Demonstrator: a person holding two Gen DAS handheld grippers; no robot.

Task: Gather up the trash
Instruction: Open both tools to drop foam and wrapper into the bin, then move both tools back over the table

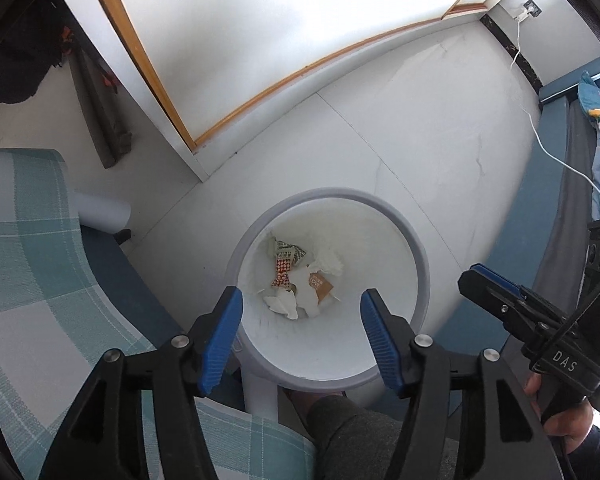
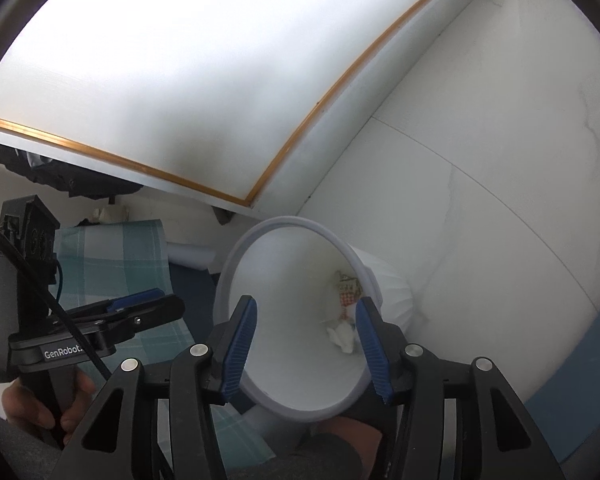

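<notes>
I see pale floor (image 1: pixel 400 120) filling most of both views, checked teal-and-white cloth (image 1: pixel 32 272) on the left side. White bin (image 1: pixel 404 224) stands on the floor just beside that cloth, mouth open toward both cameras. Left gripper (image 1: pixel 302 336) hangs right over the bin opening, its 2 blue-padded jaws spread wide, holding nothing. Right gripper (image 2: pixel 306 344) sits at the bin rim, jaws also spread wide and empty; from the left wrist view it shows at the right edge. Trash (image 1: pixel 298 276) lies at the bottom of the bin: crumpled white tissues, a red-and-white patterned wrapper (image 1: pixel 281 272), a brown wrapper (image 1: pixel 320 285).
</notes>
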